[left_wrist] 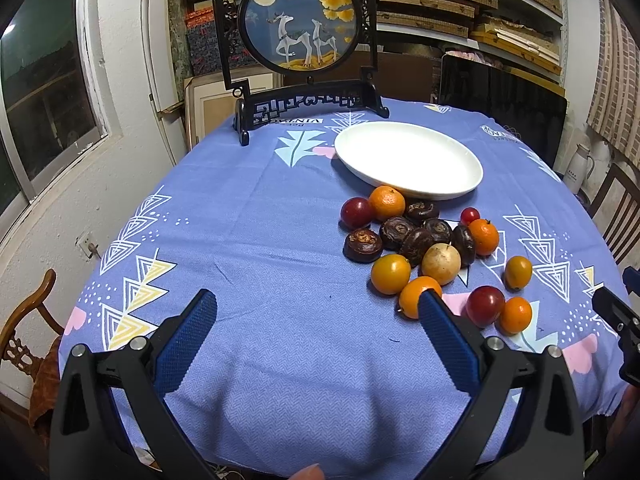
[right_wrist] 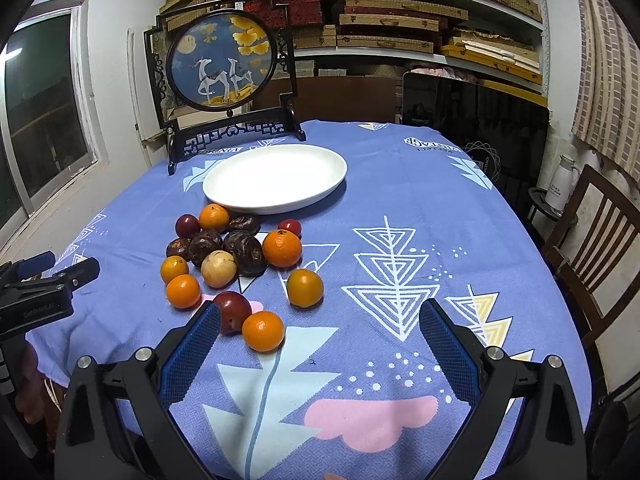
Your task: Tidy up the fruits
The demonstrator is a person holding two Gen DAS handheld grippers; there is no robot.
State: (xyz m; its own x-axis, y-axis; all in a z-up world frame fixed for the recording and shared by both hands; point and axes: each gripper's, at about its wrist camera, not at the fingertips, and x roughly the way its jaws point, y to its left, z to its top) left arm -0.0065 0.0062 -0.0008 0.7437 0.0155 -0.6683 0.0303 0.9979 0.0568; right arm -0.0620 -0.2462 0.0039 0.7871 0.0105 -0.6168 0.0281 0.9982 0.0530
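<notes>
A white oval plate [left_wrist: 408,184] [right_wrist: 276,196] lies empty on the blue patterned tablecloth. In front of it is a loose pile of fruit: several oranges [left_wrist: 386,202] [right_wrist: 263,330], red plums [left_wrist: 485,305] [right_wrist: 234,309], dark brown water chestnuts [left_wrist: 362,245] [right_wrist: 249,254] and one pale round fruit [left_wrist: 441,264] [right_wrist: 218,268]. My left gripper [left_wrist: 318,312] is open and empty, left of the pile, its right finger just in front of an orange [left_wrist: 416,294]. My right gripper [right_wrist: 320,322] is open and empty, its left finger beside a plum.
A framed round deer picture on a black stand [left_wrist: 300,28] [right_wrist: 222,60] stands behind the plate. Wooden chairs [right_wrist: 592,248] [left_wrist: 24,320] stand at the table's sides. A dark panel [right_wrist: 476,120] and shelves of boxes are behind. The other gripper shows at each view's edge [left_wrist: 620,320] [right_wrist: 36,288].
</notes>
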